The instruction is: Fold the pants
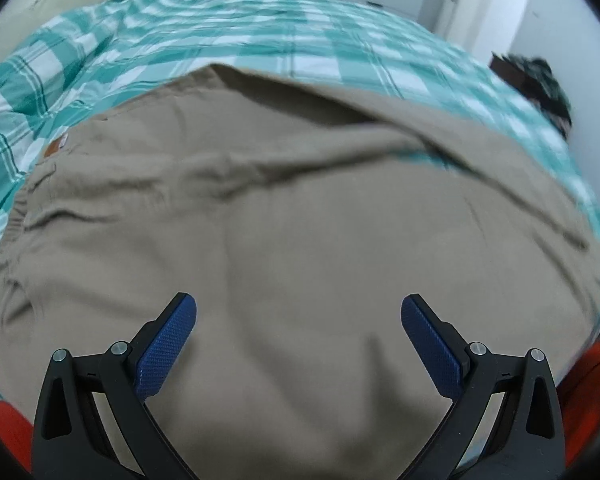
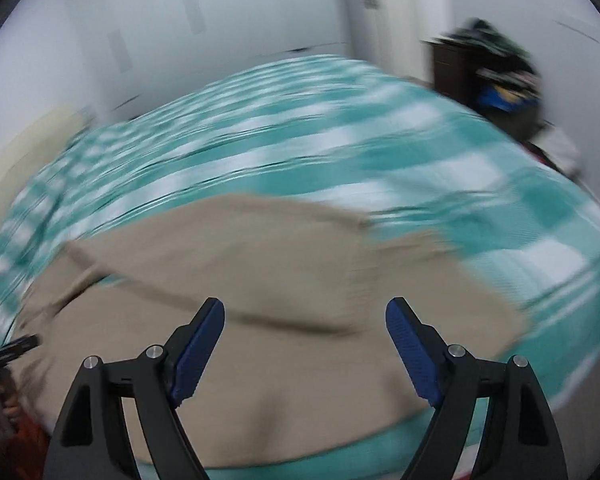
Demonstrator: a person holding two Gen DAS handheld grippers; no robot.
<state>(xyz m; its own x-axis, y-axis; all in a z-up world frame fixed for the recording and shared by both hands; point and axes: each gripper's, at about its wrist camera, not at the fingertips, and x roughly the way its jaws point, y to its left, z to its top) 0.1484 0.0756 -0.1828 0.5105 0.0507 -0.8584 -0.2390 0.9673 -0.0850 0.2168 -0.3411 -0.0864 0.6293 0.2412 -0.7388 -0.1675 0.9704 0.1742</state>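
Both tongs stand apart with nothing between the blue pads: left gripper [image 1: 299, 312] and right gripper [image 2: 305, 314] hover above the pants [image 1: 260, 220]. These tan pants lie spread on a green-and-white checked sheet [image 1: 320, 36], one leg folded across. A small orange label [image 1: 54, 148] sits near the waistband; its writing is too blurred to read.

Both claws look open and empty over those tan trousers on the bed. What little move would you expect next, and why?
Probably a lowering of the right gripper toward the leg ends of the pants to pinch them for another fold. Both it and the left gripper are open and hold nothing, and one leg already lies folded over the other on the checked bedsheet, though unevenly. Blur hides the exact hem.
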